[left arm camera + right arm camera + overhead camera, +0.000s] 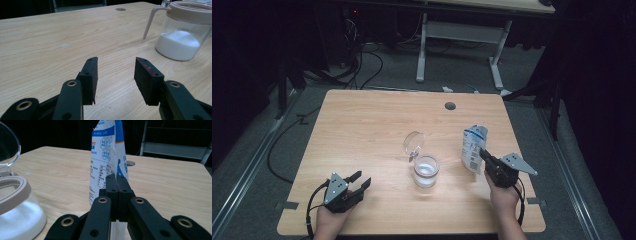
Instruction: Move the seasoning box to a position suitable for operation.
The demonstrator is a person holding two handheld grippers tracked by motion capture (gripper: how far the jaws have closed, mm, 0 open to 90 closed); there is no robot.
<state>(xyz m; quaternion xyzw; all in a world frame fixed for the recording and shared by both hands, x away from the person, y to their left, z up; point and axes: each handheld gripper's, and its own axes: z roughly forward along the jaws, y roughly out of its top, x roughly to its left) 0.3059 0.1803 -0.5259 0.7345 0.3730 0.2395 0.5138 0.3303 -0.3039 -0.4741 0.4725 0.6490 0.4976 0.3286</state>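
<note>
Right gripper view: blue-printed bag (107, 152), writing illegible.

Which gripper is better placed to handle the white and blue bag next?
Right. The right gripper sits shut right at the bag, beside the open jar. The left gripper is open over bare table, farther off.

Bag (473, 148) white, blue print; jar (426, 171) clear, white powder; table (362, 125) light wood-grain.
</note>
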